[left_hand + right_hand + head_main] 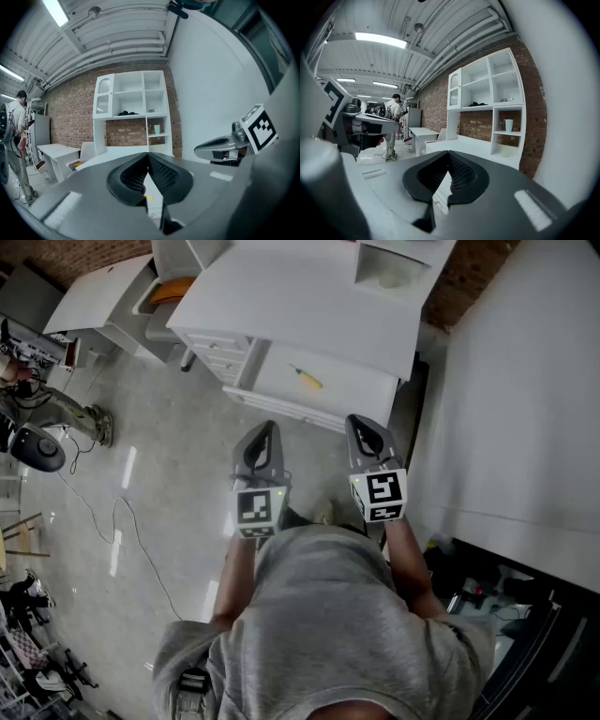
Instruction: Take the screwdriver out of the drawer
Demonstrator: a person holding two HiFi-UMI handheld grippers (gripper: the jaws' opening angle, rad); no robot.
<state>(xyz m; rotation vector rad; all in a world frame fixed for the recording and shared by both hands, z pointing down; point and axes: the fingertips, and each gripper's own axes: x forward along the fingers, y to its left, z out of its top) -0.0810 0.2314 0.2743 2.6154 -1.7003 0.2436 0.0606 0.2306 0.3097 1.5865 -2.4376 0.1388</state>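
Note:
A yellow-handled screwdriver (307, 378) lies in the open white drawer (347, 390) under the white desk (300, 296). Both grippers hover over the floor just in front of the drawer, pointing at it. My left gripper (269, 428) is shut with nothing in it, short of the drawer's left front corner. My right gripper (357, 422) is also shut and empty, near the drawer's front edge. In the left gripper view the closed jaws hide most of the drawer; a bit of the screwdriver (149, 197) shows below them. The right gripper (220, 147) appears beside it.
A tall white panel (525, 381) stands close on the right. A second white table (103, 296) and an orange-seated chair (173, 289) are at the far left. Cables (122, 521) trail on the floor. A white shelf unit (136, 108) sits on the desk. A person (395, 122) stands far back.

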